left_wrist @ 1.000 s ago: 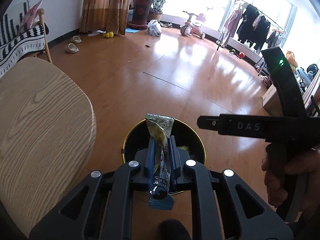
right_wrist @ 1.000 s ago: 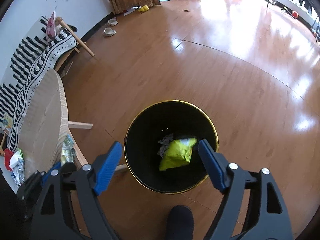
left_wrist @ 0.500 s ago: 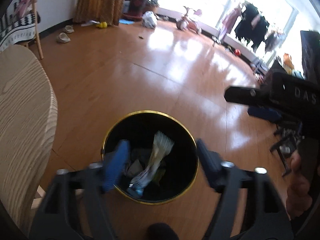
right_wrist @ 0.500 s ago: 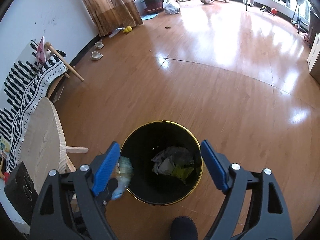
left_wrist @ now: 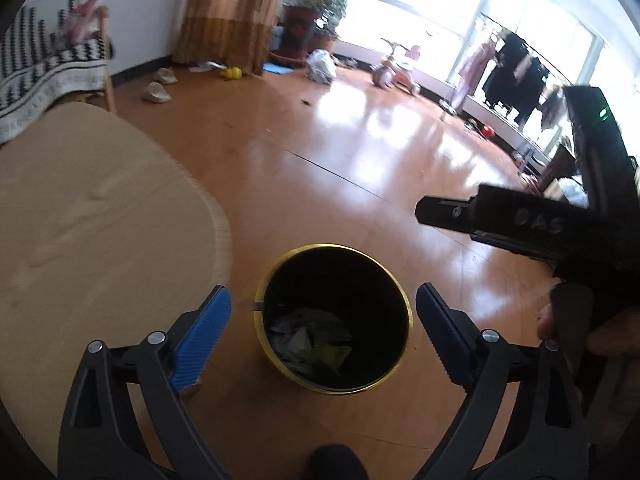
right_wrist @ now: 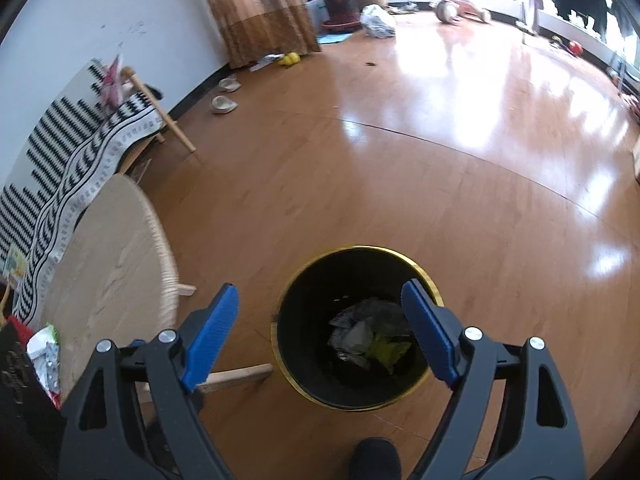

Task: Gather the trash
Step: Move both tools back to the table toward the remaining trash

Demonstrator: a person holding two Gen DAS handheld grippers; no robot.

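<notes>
Trash [left_wrist: 310, 340] [right_wrist: 370, 338], crumpled silver and green wrappers, is seen at the bottom of a black gold-rimmed bin [left_wrist: 400, 292] [right_wrist: 288, 320] standing on the wooden floor beside the round surface [left_wrist: 92, 216] [right_wrist: 112, 256]. Above the bin, the left gripper [left_wrist: 322, 338] and the right gripper [right_wrist: 320, 332] are both held with jaws spread wide and nothing between them. More wrappers [right_wrist: 44, 352] are seen lying on the surface edge.

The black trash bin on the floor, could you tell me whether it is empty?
Not empty: the trash bin stands upright, and crumpled wrappers, grey and yellow-green, lie at its bottom.
</notes>
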